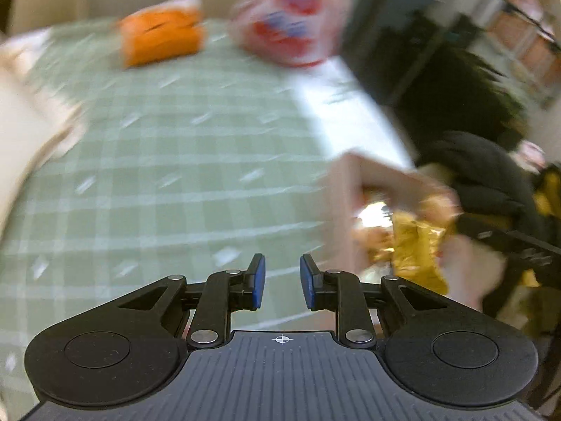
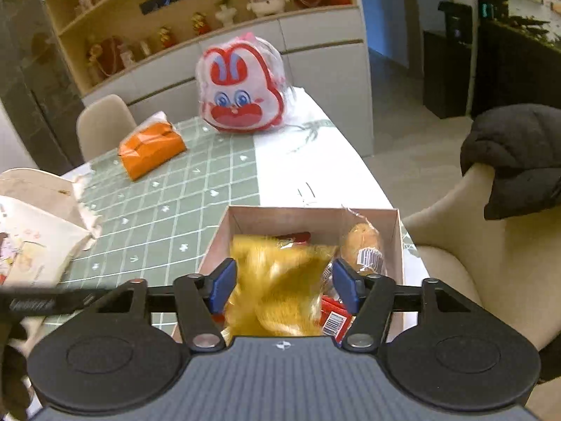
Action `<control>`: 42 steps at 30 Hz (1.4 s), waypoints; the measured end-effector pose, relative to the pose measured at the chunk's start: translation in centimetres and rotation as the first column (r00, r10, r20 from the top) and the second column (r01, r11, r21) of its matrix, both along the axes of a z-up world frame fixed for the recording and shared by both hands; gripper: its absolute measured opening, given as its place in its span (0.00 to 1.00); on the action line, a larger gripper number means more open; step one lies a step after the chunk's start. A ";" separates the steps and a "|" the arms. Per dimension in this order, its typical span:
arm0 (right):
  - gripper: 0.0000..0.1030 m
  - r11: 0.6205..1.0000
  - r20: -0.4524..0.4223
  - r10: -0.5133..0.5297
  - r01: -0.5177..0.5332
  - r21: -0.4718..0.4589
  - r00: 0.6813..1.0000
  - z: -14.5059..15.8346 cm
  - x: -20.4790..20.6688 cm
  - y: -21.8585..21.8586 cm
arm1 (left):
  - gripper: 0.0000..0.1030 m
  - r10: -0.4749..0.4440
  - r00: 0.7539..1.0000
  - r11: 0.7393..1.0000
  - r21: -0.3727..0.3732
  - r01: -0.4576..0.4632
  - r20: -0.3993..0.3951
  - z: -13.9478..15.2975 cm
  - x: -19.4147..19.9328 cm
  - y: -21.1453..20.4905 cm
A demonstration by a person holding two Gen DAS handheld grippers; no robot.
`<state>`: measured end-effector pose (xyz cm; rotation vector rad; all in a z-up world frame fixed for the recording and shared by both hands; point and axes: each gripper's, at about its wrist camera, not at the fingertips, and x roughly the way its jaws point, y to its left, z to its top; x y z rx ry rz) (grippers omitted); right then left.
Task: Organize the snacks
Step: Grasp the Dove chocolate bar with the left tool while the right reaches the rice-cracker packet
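Yellow snack bag [image 2: 277, 291] between the right gripper's [image 2: 283, 285] parted jaws, over the open box [image 2: 312, 214].

The bag is blurred and spans most of the gap, but whether the blue pads still press it cannot be told. Under and just right of the jaws, the box also holds red wrappers [image 2: 335, 317] and a wrapped bun [image 2: 361, 245]. Farther ahead on the green checked tablecloth [image 2: 168, 207] lie an orange packet [image 2: 150, 149] and a rabbit-faced bag [image 2: 242, 87]; a paper bag [image 2: 31, 217] sits left of the jaws. The left wrist view, heavily blurred, shows the left gripper [image 1: 282, 282] narrowly parted and empty over bare cloth, with the box and yellow bag off to its right. Only the right view shows the box's contents clearly.
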<state>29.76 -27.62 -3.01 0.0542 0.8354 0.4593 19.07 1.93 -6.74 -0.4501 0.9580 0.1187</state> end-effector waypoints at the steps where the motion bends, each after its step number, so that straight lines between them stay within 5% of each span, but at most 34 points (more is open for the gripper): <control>1: 0.61 1.000 -0.002 0.000 0.000 -0.001 1.000 -0.2 -0.2 0.3 | 0.25 0.029 0.999 1.000 -0.008 -0.030 -0.027 -0.7 -0.6 0.8; 4: 0.63 1.000 -0.008 0.013 -0.013 0.010 1.000 -0.6 -1.7 0.8 | 0.25 0.121 0.983 0.990 -0.051 -0.129 -0.136 -3.4 -3.0 3.5; 8: 0.70 0.993 -0.014 0.116 -0.115 0.019 0.993 -0.8 -5.6 2.6 | 0.25 0.128 0.969 0.984 -0.095 -0.151 -0.211 -6.0 -5.1 4.8; 16: 0.71 0.949 -0.157 0.311 -0.316 -0.002 0.937 -5.1 -10.8 10.3 | 0.25 0.088 0.982 0.985 -0.134 -0.110 -0.165 -5.7 -7.7 5.9; 24: 0.72 0.928 -0.169 0.334 -0.355 -0.111 0.927 -9.1 -12.3 16.3 | 0.25 0.158 0.975 0.971 -0.155 -0.182 -0.157 -6.3 -10.0 8.7; 29: 0.70 0.823 -0.202 0.548 -0.566 -0.044 0.812 -7.9 -15.8 17.4 | 0.25 0.163 0.978 0.971 -0.153 -0.182 -0.128 -6.8 -8.7 8.5; 32: 0.70 0.808 -0.113 0.546 -0.557 -0.192 0.830 -6.6 -17.4 16.3 | 0.25 0.114 0.989 0.985 -0.117 -0.125 -0.097 -6.8 -7.1 6.9; 36: 0.70 0.842 -0.045 0.462 -0.454 -0.293 0.886 -5.5 -17.5 13.2 | 0.33 0.010 0.997 0.999 0.034 -0.007 -0.077 -6.4 -4.9 3.3; 38: 0.70 0.879 -0.057 0.396 -0.396 -0.266 0.917 -5.1 -16.9 11.1 | 0.39 -0.054 0.995 0.991 0.116 0.063 -0.082 -6.4 -4.2 1.5; 42: 0.71 0.936 -0.103 0.264 -0.281 -0.214 0.959 -5.7 -15.5 8.5 | 0.44 -0.188 0.977 0.935 0.287 0.208 -0.098 -6.6 -3.9 -2.1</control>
